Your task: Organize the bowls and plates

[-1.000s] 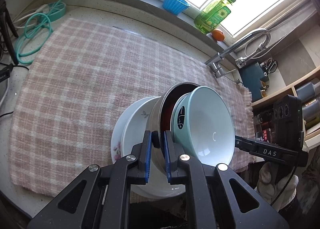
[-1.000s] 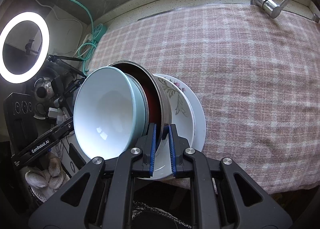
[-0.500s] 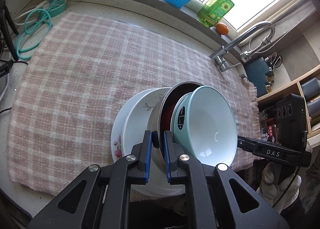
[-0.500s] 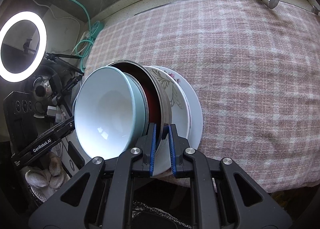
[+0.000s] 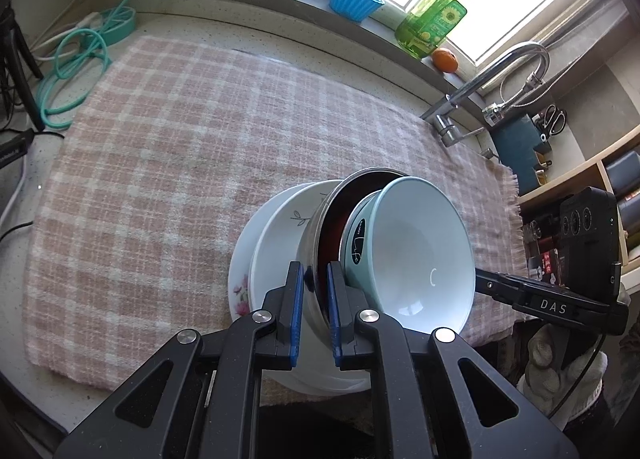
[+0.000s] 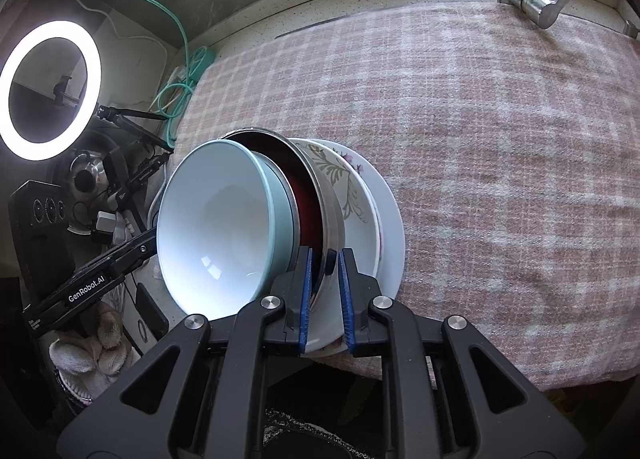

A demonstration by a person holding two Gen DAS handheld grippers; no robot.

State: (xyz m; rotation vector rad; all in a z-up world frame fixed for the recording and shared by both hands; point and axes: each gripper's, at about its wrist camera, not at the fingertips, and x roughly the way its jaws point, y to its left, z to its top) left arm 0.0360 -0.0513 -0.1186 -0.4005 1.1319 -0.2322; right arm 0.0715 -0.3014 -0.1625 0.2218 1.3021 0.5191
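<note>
Nearest each camera, both grippers pinch the rim of one steel bowl from opposite sides: the left gripper (image 5: 316,311) and the right gripper (image 6: 324,295) each have their jaws nearly closed on the thin metal edge. The steel bowl (image 5: 320,235) stands tipped on edge, its opening facing the person's side, with a pale blue bowl (image 5: 416,255) nested inside it. Behind it, touching, lie a floral plate (image 5: 276,243) and a larger white plate (image 6: 394,227), near the table's front edge. Beyond stretches bare pink checked cloth (image 5: 180,131), then the tap (image 5: 480,87).
</note>
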